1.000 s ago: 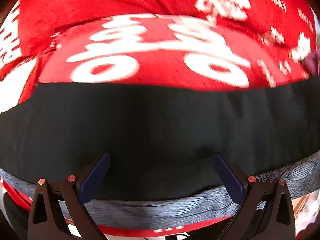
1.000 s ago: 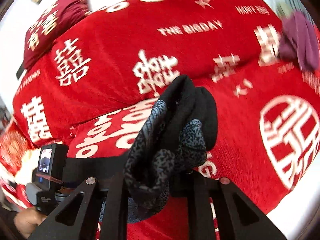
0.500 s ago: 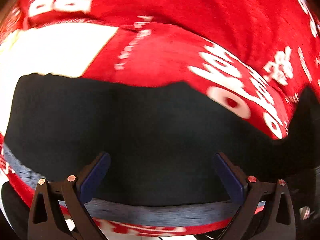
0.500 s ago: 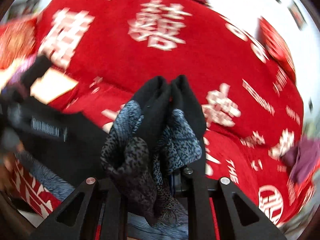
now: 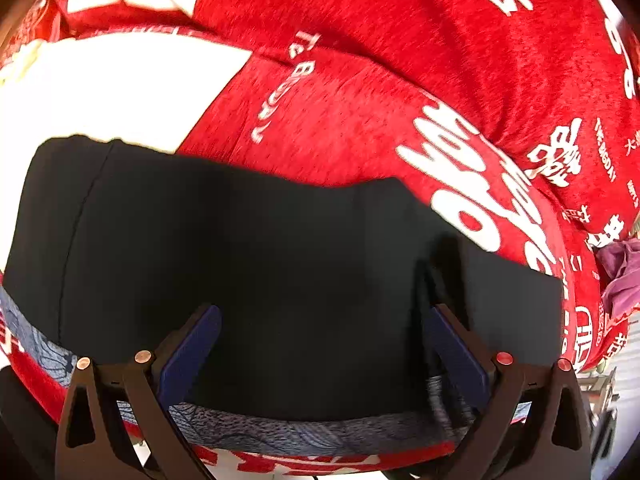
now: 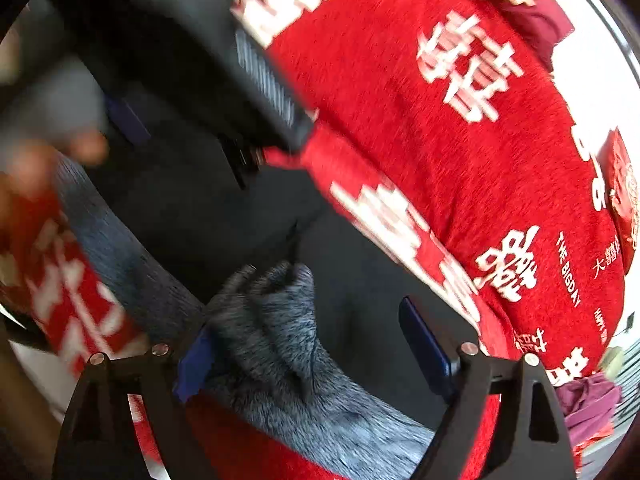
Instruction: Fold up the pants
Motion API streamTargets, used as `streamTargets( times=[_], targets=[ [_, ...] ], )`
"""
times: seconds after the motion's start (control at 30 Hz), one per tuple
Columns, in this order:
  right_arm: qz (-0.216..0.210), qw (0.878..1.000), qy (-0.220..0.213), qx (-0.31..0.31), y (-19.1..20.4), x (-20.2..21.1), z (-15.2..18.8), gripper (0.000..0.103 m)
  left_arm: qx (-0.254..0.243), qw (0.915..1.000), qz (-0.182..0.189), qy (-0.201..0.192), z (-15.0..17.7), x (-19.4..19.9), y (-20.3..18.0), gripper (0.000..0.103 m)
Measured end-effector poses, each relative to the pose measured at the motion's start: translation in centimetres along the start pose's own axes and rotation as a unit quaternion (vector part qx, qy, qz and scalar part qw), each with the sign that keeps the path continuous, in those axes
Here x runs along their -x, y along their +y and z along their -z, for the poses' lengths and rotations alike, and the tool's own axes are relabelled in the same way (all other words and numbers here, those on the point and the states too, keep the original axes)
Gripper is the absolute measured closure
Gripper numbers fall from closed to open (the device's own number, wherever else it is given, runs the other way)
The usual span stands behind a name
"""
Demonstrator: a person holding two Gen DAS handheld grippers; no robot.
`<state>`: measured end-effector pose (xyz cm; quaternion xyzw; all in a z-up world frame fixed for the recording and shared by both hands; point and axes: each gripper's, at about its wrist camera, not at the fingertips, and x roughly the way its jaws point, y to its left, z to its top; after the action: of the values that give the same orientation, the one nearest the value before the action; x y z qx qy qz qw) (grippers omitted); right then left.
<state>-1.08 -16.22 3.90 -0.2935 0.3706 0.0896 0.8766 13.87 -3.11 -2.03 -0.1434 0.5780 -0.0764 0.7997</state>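
Red blanket (image 5: pixel 400 80) with white lettering covers the bed. Black pants (image 5: pixel 260 260) lie flat on it, grey patterned waistband (image 6: pixel 288 344) bunched at the near edge. Left tool (image 5: pixel 320 344) wide open over the pants, gripping nothing. Right tool (image 6: pixel 312 348) has just been opening, waistband loose between its jaws, unpinched.

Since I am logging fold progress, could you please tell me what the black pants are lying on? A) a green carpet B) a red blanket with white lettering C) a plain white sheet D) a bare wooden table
B: the black pants lie spread on the red blanket printed with white characters.
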Motion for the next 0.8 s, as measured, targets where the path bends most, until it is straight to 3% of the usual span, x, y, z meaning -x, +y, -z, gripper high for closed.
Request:
streamTargets(
  times=[0.07,0.2,0.3,0.37,0.4,0.43,0.63,0.7,0.8],
  targets=[
    [-0.041,0.996,-0.022,-0.07,-2.9,2.7,0.9,0.015,-0.016,0.9998,0.005,-0.005,0.0,0.6,-1.2,0.0],
    [-0.1,0.969,-0.024,-0.223,-9.8,3.2,5.4,0.013,-0.064,0.9974,0.032,-0.004,1.0,1.4,-5.1,0.0],
    [-0.165,0.922,0.027,-0.349,-14.0,-0.2,10.5,0.013,-0.117,0.9907,0.068,0.009,2.8,1.3,-9.4,0.0],
    [-0.225,0.871,0.052,-0.433,-15.6,-2.7,14.1,0.013,-0.145,0.9857,0.085,0.015,4.1,1.2,-11.2,0.0],
    [-0.242,0.854,0.052,-0.458,-15.8,-3.3,15.3,0.013,-0.155,0.9836,0.09,0.02,4.7,1.0,-11.9,0.0],
    [-0.251,0.846,0.036,-0.469,-15.9,-3.3,16.2,0.013,-0.159,0.9827,0.092,0.024,5.1,0.8,-12.3,0.0],
    [-0.24,0.862,0.036,-0.444,-15.7,-2.4,15.4,0.013,-0.155,0.9822,0.07,0.08,6.4,-3.4,-11.9,0.0],
    [-0.241,0.861,0.021,-0.447,-16.7,-1.9,14.7,0.012,-0.164,0.9819,0.069,0.065,6.8,-3.3,-11.7,0.0],
    [-0.215,0.874,0.003,-0.436,-19.1,-1.9,13.6,0.012,-0.183,0.9802,0.048,0.058,7.4,-3.4,-12.2,0.0]
  ],
)
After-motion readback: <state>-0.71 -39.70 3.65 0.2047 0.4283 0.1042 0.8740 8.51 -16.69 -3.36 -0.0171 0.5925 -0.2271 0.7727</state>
